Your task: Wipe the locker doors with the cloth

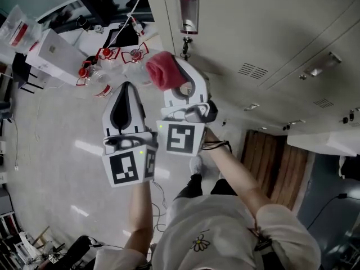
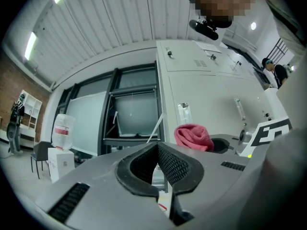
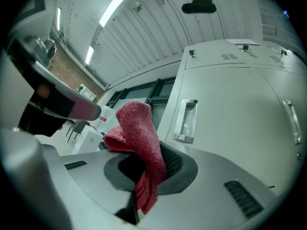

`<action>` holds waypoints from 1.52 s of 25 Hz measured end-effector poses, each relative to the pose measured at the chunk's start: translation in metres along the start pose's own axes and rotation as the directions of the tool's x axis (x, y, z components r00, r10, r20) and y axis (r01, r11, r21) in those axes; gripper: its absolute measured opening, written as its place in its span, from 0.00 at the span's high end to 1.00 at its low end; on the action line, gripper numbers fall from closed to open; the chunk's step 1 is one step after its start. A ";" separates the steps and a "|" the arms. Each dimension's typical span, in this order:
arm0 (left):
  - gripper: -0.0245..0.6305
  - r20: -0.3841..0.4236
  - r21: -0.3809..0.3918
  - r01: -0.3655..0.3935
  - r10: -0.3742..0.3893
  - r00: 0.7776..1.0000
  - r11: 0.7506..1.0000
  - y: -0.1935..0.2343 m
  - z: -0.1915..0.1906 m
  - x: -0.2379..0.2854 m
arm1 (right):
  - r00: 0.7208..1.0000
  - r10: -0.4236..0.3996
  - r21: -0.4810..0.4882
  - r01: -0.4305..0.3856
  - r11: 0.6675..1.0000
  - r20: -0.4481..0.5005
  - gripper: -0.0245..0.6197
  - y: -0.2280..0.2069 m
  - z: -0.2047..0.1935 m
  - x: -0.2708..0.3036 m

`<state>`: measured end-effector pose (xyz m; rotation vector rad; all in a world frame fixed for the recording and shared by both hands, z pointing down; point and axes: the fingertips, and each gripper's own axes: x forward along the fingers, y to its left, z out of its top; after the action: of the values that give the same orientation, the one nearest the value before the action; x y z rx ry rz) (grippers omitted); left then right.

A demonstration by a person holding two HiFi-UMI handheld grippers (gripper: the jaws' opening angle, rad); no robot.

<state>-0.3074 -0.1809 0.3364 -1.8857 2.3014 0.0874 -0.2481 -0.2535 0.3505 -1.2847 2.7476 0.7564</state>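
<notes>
Looking down from my head, I see a pale floor (image 1: 50,151) at the far left, with a white box (image 1: 53,49) and a few clear bottles (image 1: 107,58) with red labels near its top edge.

Just right of those is my left gripper (image 1: 128,89), raised in front of me. Its jaws are closed, tips meeting, and nothing is between them. The left gripper view shows only a thin slit lower down between the black ribbed pads (image 2: 175,164).

Just beside it, on its right and a little further forward, is my right gripper (image 1: 181,77). Its jaws are clamped on the red cloth (image 1: 164,69). In the right gripper view the cloth is pinched between the pads, with a folded bunch standing above the jaws and a short tail hanging below them.

I hold the cloth in the air near the left edge of the grey lockers (image 1: 253,32), close to a clear door handle (image 1: 187,13). It does not seem to touch the door.

Further right, locker doors fill the view, some with small vents (image 1: 252,70) and metal handles.
</notes>
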 end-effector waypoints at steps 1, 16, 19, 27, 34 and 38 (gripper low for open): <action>0.94 -0.003 0.000 -0.013 0.013 1.000 1.000 0.007 -0.003 0.001 | 1.000 0.000 -0.016 0.000 1.000 0.000 0.91 0.005 -0.003 0.006; 0.94 -0.052 -0.021 -0.049 0.048 0.997 0.999 0.022 -0.026 0.006 | 0.994 -0.109 -0.112 0.106 0.988 -0.025 0.91 -0.006 -0.034 0.030; 0.94 -0.050 -0.019 -0.042 0.041 0.998 0.999 0.016 -0.025 0.009 | 0.992 -0.121 -0.126 0.117 0.985 -0.031 0.91 -0.014 -0.039 0.024; 0.94 -0.030 -0.012 0.008 -0.008 1.000 1.000 -0.025 -0.016 0.017 | 0.984 -0.165 -0.147 0.155 0.977 -0.060 0.91 -0.059 -0.054 -0.011; 0.94 -0.021 -0.015 0.056 -0.056 0.998 0.998 -0.082 -0.009 0.020 | 0.973 -0.217 -0.162 0.202 0.966 -0.079 0.91 -0.116 -0.069 -0.052; 0.94 -0.025 -0.025 0.073 -0.074 0.997 0.997 -0.115 -0.007 0.019 | 0.962 -0.260 -0.175 0.243 0.954 -0.085 0.91 -0.152 -0.077 -0.078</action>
<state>-0.1988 -0.2237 0.3466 -1.9930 2.2546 0.0823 -0.0720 -0.3132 0.3717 -1.7157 2.5696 0.9292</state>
